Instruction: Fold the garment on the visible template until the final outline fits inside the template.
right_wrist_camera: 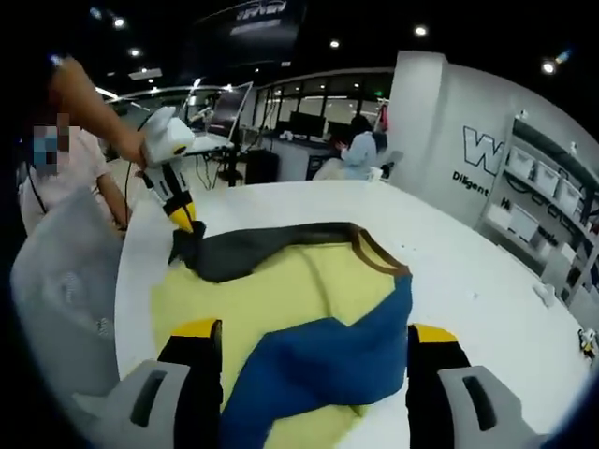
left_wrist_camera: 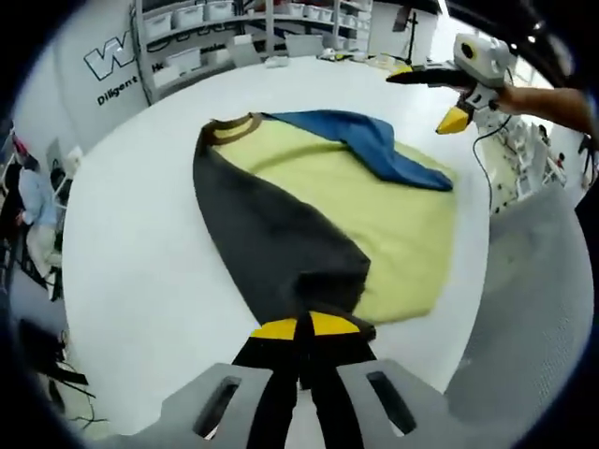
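On the white worktop (left_wrist_camera: 140,234) lay the garment (left_wrist_camera: 374,224), spread flat near the middle, a pale yellow body with one dark grey sleeve (left_wrist_camera: 271,234) folded across it, one blue sleeve (left_wrist_camera: 384,150) folded over the other side, and a brown-trimmed collar (left_wrist_camera: 234,129). No template outline could be made out under it.

The left gripper (left_wrist_camera: 304,327) sat low at the garment's near edge in the left gripper view, its yellow-tipped jaws pressed together on the cuff end of the grey sleeve. In the right gripper view the same gripper (right_wrist_camera: 184,223) came down at a slant from a hand (right_wrist_camera: 126,145) at the far side, tip pinching the grey cloth (right_wrist_camera: 253,251).

The right gripper (right_wrist_camera: 314,332) hovered over the blue sleeve (right_wrist_camera: 318,360), jaws spread wide with nothing between them. In the left gripper view it (left_wrist_camera: 456,119) hung above the worktop beyond the blue sleeve, apart from the cloth.

On the back wall (right_wrist_camera: 449,140) stood a large white "W" (left_wrist_camera: 110,58) with a line starting "Diligent" (left_wrist_camera: 117,92) beneath; the rest was unreadable. Shelves (left_wrist_camera: 215,28) with bins stood beside it.
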Available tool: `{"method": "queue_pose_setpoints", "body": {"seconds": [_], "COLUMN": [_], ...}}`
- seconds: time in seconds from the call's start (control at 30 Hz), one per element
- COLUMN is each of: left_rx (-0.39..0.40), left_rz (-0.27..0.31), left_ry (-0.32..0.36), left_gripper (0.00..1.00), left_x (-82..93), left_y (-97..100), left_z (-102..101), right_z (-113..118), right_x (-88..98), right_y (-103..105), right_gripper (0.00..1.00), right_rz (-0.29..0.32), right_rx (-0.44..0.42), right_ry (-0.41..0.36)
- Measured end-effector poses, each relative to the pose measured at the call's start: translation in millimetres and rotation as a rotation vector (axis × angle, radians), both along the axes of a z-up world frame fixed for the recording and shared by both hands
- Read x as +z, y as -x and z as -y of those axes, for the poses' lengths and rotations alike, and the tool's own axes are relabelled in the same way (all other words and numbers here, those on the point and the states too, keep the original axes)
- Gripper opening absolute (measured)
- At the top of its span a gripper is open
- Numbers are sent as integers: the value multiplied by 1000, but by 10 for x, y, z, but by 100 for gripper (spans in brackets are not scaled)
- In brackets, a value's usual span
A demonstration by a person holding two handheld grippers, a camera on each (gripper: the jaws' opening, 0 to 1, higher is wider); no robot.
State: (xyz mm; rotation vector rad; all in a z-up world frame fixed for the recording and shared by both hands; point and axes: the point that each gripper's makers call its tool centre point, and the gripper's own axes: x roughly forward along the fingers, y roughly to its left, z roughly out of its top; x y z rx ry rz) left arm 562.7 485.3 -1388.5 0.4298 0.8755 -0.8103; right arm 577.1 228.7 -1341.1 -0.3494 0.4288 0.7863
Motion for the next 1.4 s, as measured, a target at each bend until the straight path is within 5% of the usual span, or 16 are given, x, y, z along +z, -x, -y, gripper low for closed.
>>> {"method": "queue_pose_setpoints", "body": {"seconds": [0.2,0.4,0.73,1.0,1.07,1.17,1.27,1.4], "left_rx": [48,188,261,183,190,140,131,44], "left_rz": [45,71,115,271,271,316,297,342], "left_ry": [-42,-37,-53,-227,-238,-342,-396,-465], "left_gripper": [3,3,3,3,3,3,3,3], "left_x": [308,636,863,1079,1101,1141,1079,962], "left_y": [-169,-408,-610,-877,-926,-1012,-1032,-1091], "left_z": [-215,-496,-790,-1145,-1212,-1348,-1454,-1526], "right_z": [0,21,36,86,98,108,102,76], "right_x": [9,68,111,101,98,98,97,86], "right_y": [7,-42,-71,-108,-121,-126,-121,-107], "right_gripper": [77,76,76,76,75,75,75,74], "right_rz": [-10,-6,-2,-8,-9,-14,-16,-19], "right_rx": [-22,-42,-40,-40,-42,-48,-50,-57], "right_ry": [-35,-61,-67,-48,-46,-42,-40,-37]}}
